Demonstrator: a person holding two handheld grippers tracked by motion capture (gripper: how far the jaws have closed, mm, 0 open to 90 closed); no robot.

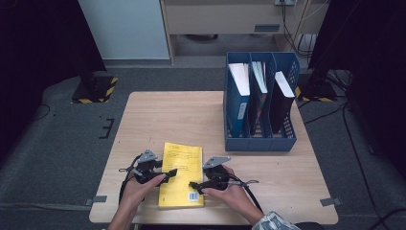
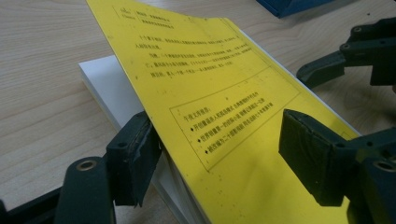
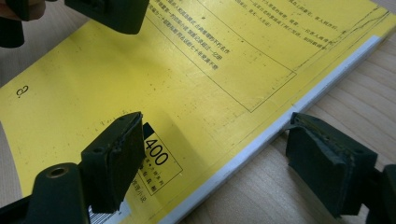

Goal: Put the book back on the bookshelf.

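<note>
The left claw (image 1: pixel 165 176) straddles the left edge of the yellow book (image 1: pixel 182 175), one pad under the lifted cover, one above it; jaws apart, not clamping. The book lies flat on the tabletop (image 1: pixel 158 115), near the front edge. The right claw (image 1: pixel 195 186) straddles the book's right edge, released. A blue file rack (image 1: pixel 261 141) stands behind, to the right.

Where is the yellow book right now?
In the high view the yellow book lies flat on the table near its front edge, between the left gripper and right gripper, in front of the blue file rack.
</note>
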